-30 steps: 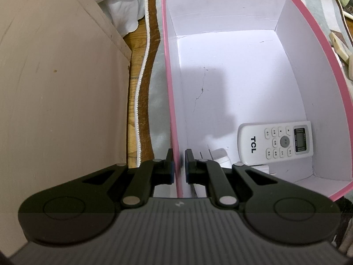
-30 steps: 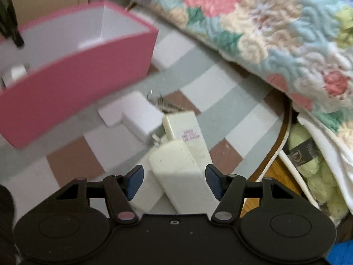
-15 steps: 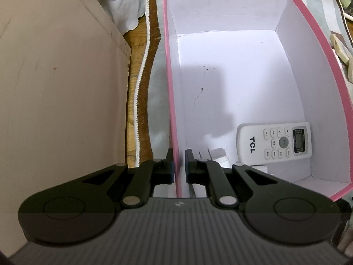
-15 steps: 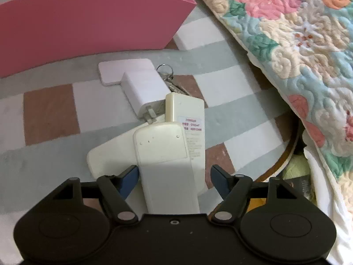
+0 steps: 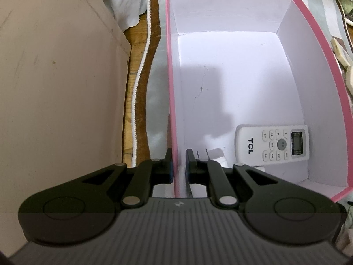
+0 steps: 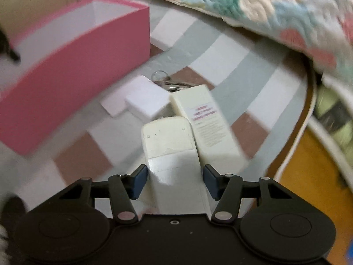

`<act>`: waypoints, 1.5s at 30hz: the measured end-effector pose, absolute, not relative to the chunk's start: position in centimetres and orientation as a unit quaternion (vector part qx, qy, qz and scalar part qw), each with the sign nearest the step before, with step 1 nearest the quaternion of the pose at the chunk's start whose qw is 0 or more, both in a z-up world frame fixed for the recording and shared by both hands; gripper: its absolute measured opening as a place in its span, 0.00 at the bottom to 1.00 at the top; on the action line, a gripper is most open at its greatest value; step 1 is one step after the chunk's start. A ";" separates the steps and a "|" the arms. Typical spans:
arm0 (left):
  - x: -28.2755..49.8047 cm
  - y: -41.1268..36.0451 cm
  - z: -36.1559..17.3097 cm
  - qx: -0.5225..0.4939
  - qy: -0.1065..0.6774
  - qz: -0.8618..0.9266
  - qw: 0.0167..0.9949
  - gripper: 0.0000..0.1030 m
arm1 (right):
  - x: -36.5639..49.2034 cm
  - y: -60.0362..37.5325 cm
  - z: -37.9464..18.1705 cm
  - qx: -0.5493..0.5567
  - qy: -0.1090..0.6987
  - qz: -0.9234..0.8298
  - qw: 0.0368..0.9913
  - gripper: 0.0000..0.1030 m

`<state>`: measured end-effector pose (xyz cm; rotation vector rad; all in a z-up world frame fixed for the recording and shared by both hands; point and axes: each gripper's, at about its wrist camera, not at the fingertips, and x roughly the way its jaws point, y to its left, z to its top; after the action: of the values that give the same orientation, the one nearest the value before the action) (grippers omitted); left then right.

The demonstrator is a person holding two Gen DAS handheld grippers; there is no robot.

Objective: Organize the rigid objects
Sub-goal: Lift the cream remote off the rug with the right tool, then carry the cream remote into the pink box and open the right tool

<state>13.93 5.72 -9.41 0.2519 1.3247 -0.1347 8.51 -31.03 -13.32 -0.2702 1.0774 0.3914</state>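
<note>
Right gripper (image 6: 174, 182) had swung back toward the pink box (image 6: 72, 92), cream remote (image 6: 174, 154) between its jaws.
Jaws stood wide, not yet closed; left gripper (image 5: 178, 162) kept pinching the box wall, steadying it for loading.

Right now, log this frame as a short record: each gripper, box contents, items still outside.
left gripper: shut on the pink box wall, one finger outside, one inside
right gripper: open, fingers either side of a cream remote, not clamped
in box: TCL remote, white plug adapter
outside on checked cloth: second cream remote, white charger, keys
image quality: right view blurred
</note>
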 end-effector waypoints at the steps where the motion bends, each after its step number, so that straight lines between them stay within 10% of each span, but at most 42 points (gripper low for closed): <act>1: 13.9 5.7 -9.4 0.116 0.613 -0.062 0.779 0.09 | 8.6 -31.0 -13.5 -0.114 0.516 0.177 0.830 0.60; 45: 14.0 6.4 -9.1 0.103 0.601 -0.075 0.789 0.06 | 5.4 -19.2 0.8 -0.165 0.303 0.240 0.908 0.57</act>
<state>14.01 6.37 -9.05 0.2220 1.2945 -0.1605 5.45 -19.22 0.81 -0.3397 0.6255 0.4949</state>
